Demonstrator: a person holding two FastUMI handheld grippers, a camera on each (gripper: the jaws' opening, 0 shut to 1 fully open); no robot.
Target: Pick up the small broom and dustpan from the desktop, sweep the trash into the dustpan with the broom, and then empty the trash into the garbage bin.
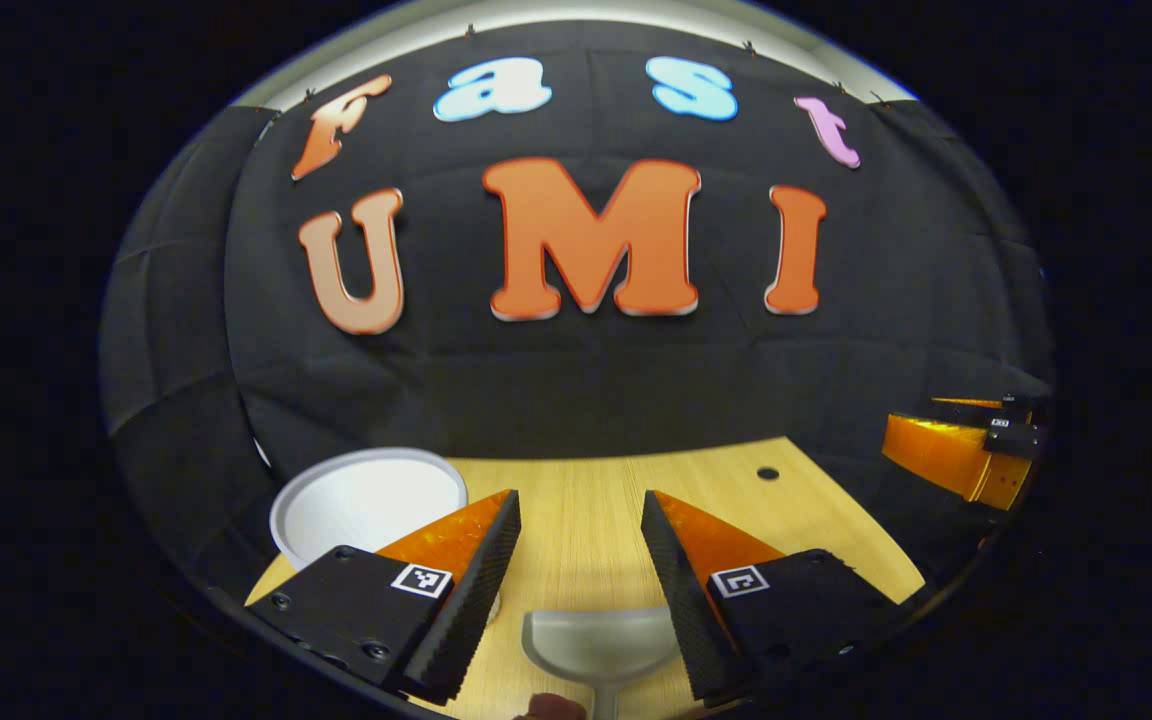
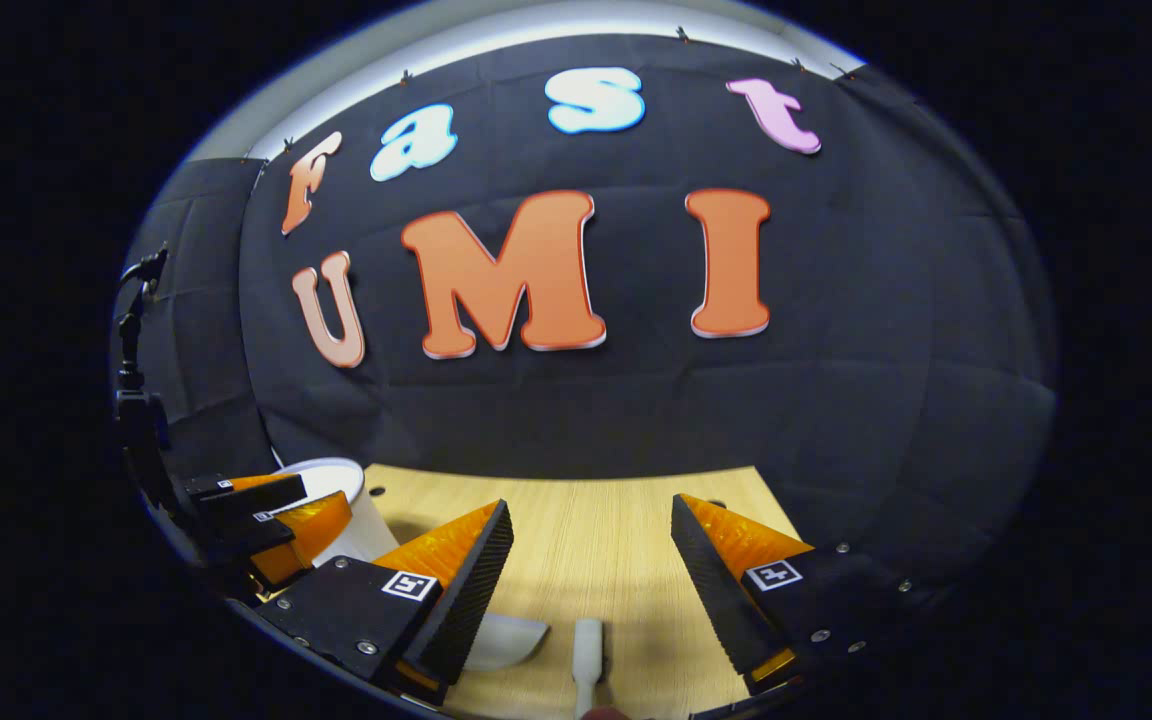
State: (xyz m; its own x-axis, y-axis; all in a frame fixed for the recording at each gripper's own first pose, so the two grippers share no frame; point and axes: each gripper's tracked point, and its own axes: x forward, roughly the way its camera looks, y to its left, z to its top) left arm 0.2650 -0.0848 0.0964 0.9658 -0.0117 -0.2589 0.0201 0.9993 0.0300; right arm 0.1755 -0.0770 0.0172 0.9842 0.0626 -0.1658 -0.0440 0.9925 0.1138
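Observation:
In the left gripper view a pale grey dustpan (image 1: 601, 640) lies on the wooden desktop (image 1: 586, 520), low between my fingers, with its handle pointing toward me. My left gripper (image 1: 581, 500) stands open above it and touches nothing. In the right gripper view a slim white handle (image 2: 586, 648), seemingly the broom's, lies just below my open right gripper (image 2: 592, 505). Part of the dustpan (image 2: 511, 638) peeks out beside the left finger. The white garbage bin (image 1: 366, 500) stands at the desk's far left. The broom's bristles are hidden.
The right gripper (image 1: 961, 450) hovers at the far right of the left gripper view. The left gripper (image 2: 266, 520) hangs in front of the bin (image 2: 351, 505) in the right gripper view. A small brown object (image 1: 551, 708) lies by the dustpan handle. The black cloth wall closes the desk's far edge.

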